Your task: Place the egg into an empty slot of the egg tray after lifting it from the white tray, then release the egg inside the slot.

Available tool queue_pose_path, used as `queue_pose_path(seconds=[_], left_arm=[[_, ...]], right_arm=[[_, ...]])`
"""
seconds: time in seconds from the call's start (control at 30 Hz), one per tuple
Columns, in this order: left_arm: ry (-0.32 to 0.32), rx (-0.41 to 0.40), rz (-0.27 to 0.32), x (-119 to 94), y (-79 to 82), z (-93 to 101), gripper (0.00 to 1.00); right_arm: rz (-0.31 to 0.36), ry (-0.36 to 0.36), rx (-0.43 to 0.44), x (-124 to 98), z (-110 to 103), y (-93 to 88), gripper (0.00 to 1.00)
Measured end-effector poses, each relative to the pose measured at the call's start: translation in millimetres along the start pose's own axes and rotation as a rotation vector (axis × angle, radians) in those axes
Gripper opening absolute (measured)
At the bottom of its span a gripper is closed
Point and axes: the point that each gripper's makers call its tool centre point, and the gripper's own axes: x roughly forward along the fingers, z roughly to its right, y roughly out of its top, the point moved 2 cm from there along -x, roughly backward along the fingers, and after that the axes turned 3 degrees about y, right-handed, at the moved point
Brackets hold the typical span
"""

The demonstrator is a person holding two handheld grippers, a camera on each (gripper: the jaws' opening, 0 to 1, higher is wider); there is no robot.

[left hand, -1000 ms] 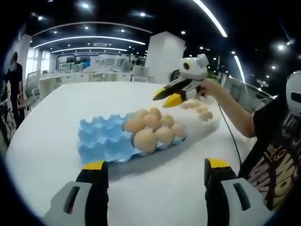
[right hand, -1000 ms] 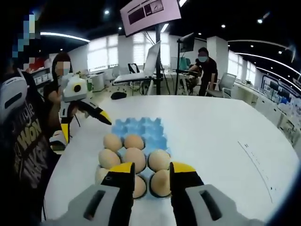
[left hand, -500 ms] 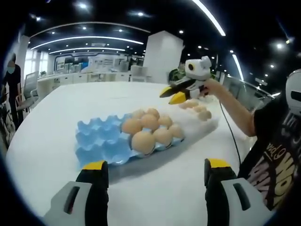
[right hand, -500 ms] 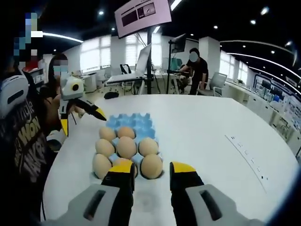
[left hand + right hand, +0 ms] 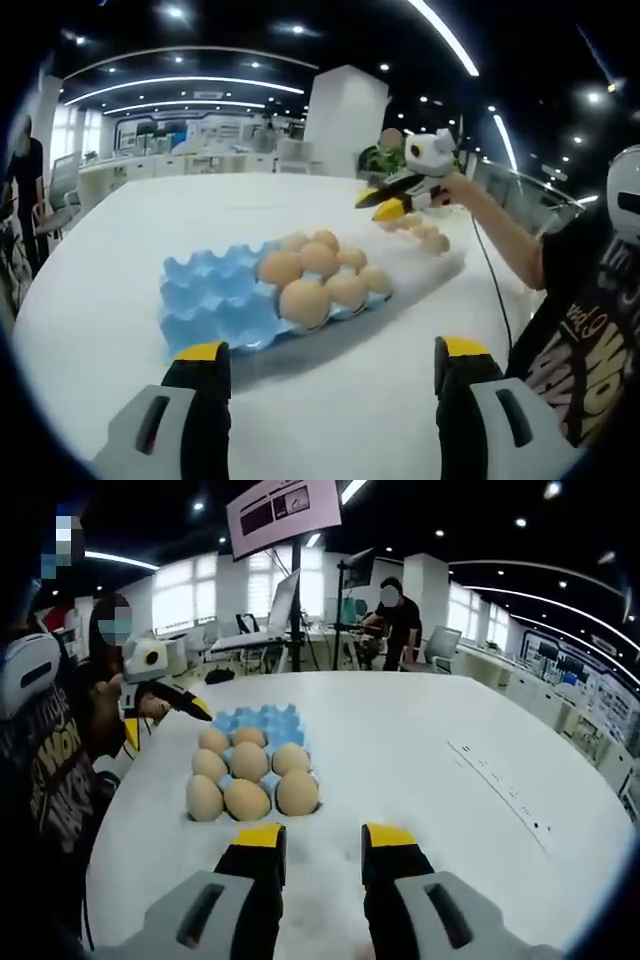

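The blue egg tray point(image 5: 205, 295) lies mid-table, with several brown eggs point(image 5: 305, 300) in its right half and bare slots on its left. Past it, the white tray point(image 5: 440, 262) carries a few more eggs point(image 5: 432, 242). My right gripper point(image 5: 375, 203) hovers over those eggs, jaws slightly apart and holding nothing. My left gripper point(image 5: 330, 350) is wide open near the table's front, short of the egg tray. Seen from the right gripper point(image 5: 325, 835), the egg tray point(image 5: 262, 718) lies ahead with eggs point(image 5: 248, 798) in its near rows. The left gripper point(image 5: 165, 725) is at the left.
A person in a black printed shirt point(image 5: 585, 330) stands at the table's right side, with a cable point(image 5: 490, 290) hanging from the arm. A standing person point(image 5: 398, 620), desks, chairs and a screen on a pole point(image 5: 295, 600) are beyond the table. Faint marks point(image 5: 500, 785) cross the white tabletop.
My right gripper has drawn back from over the egg tray toward the white tray, so the egg tray lies farther ahead in its view. The left gripper has barely moved.
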Motion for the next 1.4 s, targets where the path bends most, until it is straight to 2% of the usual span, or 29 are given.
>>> queue_pose_path(seconds=[0.3, 0.87, 1.07, 1.1, 1.4], left_arm=[[0.005, 0.001, 0.001, 0.9, 0.8, -0.7, 0.85], [0.004, 0.002, 0.002, 3.1, 1.2, -0.9, 0.85], [0.001, 0.002, 0.005, 4.0, 1.5, -0.4, 0.85], [0.003, 0.003, 0.005, 3.7, 1.2, -0.6, 0.85], [0.011, -0.001, 0.001, 1.1, -0.8, -1.5, 0.85]], right_arm=[[-0.036, -0.053, 0.022, -16.9, 12.4, -22.4, 0.31], [-0.094, -0.08, 0.037, -23.4, 18.6, -40.4, 0.31], [-0.142, -0.088, 0.02, -17.7, 18.0, -46.9, 0.32], [-0.184, -0.107, 0.018, -17.9, 21.5, -52.0, 0.33], [-0.213, -0.077, 0.056, -22.3, 22.3, -55.0, 0.33]])
